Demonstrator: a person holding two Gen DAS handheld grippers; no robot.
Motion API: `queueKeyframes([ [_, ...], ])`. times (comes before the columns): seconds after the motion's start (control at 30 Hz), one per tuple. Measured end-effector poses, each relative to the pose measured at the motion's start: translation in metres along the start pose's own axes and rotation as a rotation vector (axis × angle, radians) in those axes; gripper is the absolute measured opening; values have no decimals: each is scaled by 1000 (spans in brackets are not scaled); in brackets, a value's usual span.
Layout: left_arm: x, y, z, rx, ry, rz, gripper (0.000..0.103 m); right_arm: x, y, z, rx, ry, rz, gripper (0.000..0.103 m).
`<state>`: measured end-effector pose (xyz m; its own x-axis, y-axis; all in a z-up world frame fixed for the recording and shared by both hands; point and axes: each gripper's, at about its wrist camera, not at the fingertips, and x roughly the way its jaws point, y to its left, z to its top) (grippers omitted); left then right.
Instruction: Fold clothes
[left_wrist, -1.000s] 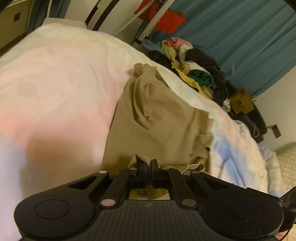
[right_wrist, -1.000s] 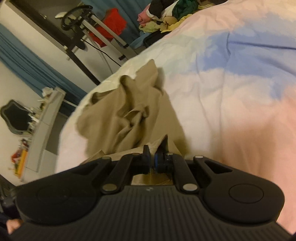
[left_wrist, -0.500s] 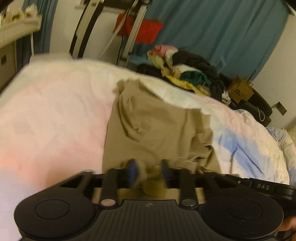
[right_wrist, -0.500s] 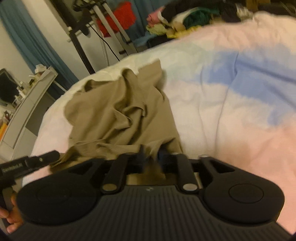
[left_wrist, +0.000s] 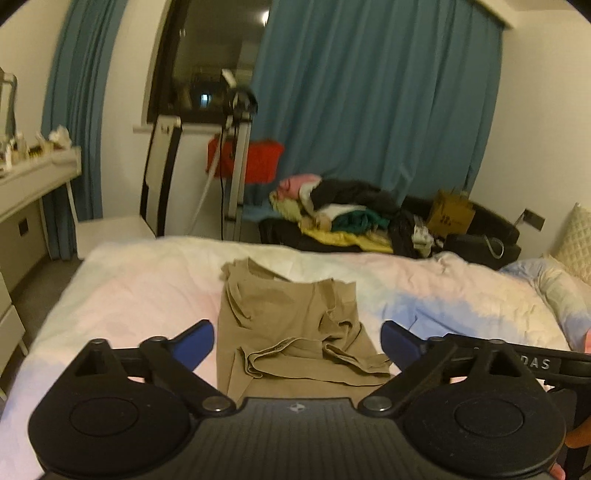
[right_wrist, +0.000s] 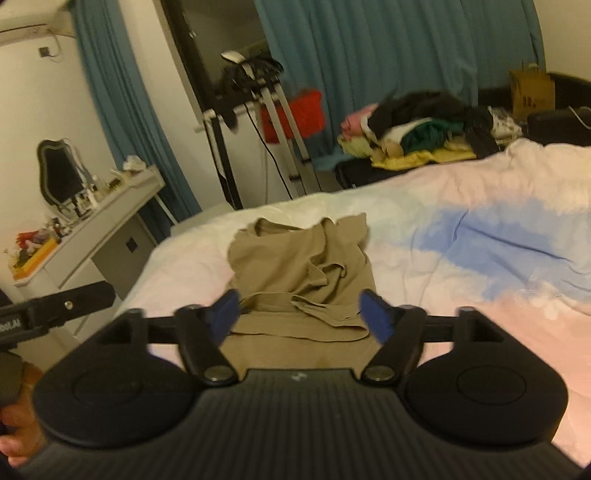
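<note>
Both sets of jaws are opening and stand wide, with nothing pressed between the blue pads. Between the fingers of the left gripper (left_wrist: 297, 341) and those of the right gripper (right_wrist: 300, 314) shows the tan garment (left_wrist: 295, 328), free of both. It lies on the bed cover (left_wrist: 122, 295), partly folded: a flat lower panel runs toward the cameras, and a rumpled upper layer is heaped across its middle, with a loose hem edge curling over it. The cover under it is pale, pink around the garment and blue further to the right in both views. Beyond the far edge of the bed, a pile of mixed clothes (left_wrist: 343, 210) sits on dark furniture, well apart from the garment. Behind that hang teal curtains (left_wrist: 369, 103), with a red bag (left_wrist: 258, 160) beside a metal stand. A white dresser (right_wrist: 110, 206) stands off the bed's left side.
</note>
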<state>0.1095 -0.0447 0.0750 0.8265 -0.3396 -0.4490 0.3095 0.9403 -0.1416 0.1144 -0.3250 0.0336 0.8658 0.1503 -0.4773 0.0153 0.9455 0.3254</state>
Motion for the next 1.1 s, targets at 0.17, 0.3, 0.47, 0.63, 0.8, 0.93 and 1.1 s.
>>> queueKeyframes([
  [0.17,-31,-5,-32,-1,-66,11,103,-28,13,-24,-57,-70,6,88],
  [0.3,-24,1,-68,-7,-100,42,103,-28,14,-52,-65,-129,4,88],
  [0.47,4,5,-89,9,-50,64,103,-10,7,-76,-53,-125,-4,88],
  [0.63,20,9,-103,-17,6,43,103,3,0,-83,-9,-89,-31,88],
  [0.8,38,22,-121,-96,109,19,103,22,-17,-94,97,-5,-45,87],
  [0.93,46,27,-129,-124,150,31,103,33,-25,-104,147,54,-66,87],
  [1.1,53,44,-139,-255,221,10,103,42,-42,-116,275,130,-34,87],
])
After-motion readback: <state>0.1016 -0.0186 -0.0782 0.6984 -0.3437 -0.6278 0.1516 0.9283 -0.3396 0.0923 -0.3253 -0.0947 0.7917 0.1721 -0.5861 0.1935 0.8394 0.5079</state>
